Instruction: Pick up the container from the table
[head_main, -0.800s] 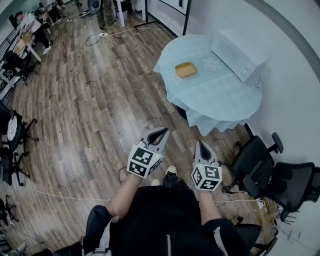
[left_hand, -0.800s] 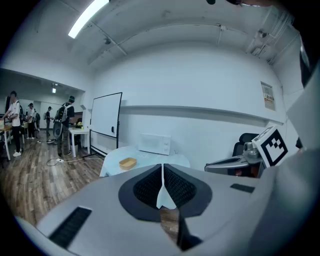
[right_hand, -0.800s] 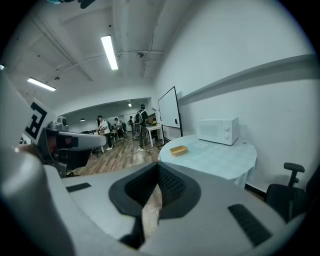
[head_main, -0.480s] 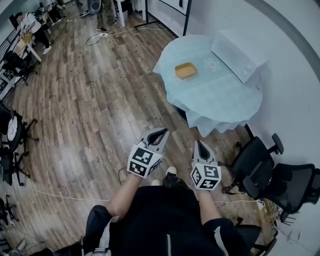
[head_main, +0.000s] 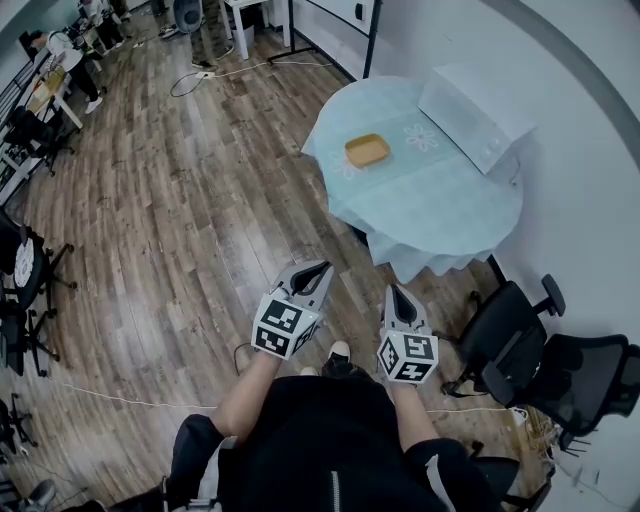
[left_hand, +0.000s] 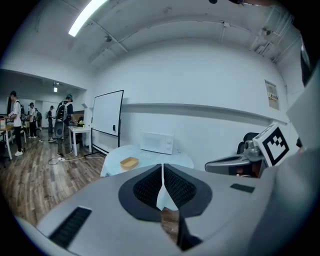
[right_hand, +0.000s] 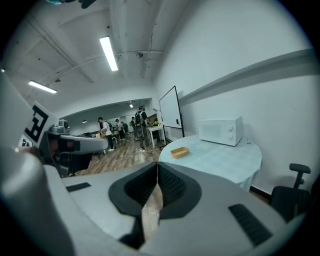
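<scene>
A shallow yellow container (head_main: 367, 150) lies on a round table (head_main: 440, 205) covered with a pale blue cloth, far ahead of me. It also shows in the left gripper view as the container (left_hand: 129, 163) and in the right gripper view as the container (right_hand: 179, 152). My left gripper (head_main: 322, 268) and right gripper (head_main: 397, 291) are held side by side over the wooden floor, well short of the table. Both are shut and hold nothing. The pads of the left gripper (left_hand: 162, 172) meet, and so do those of the right gripper (right_hand: 157, 175).
A white microwave (head_main: 475, 115) stands on the table behind the container. Black office chairs (head_main: 520, 330) crowd the floor at the right by the wall. A whiteboard (left_hand: 106, 120) stands past the table. People and desks (head_main: 60, 50) are at the far left. A cable (head_main: 200, 72) lies on the floor.
The table and container sit slightly lower in the head view, as if I have stepped a little nearer. Both grippers stay shut and level in front of my body.
</scene>
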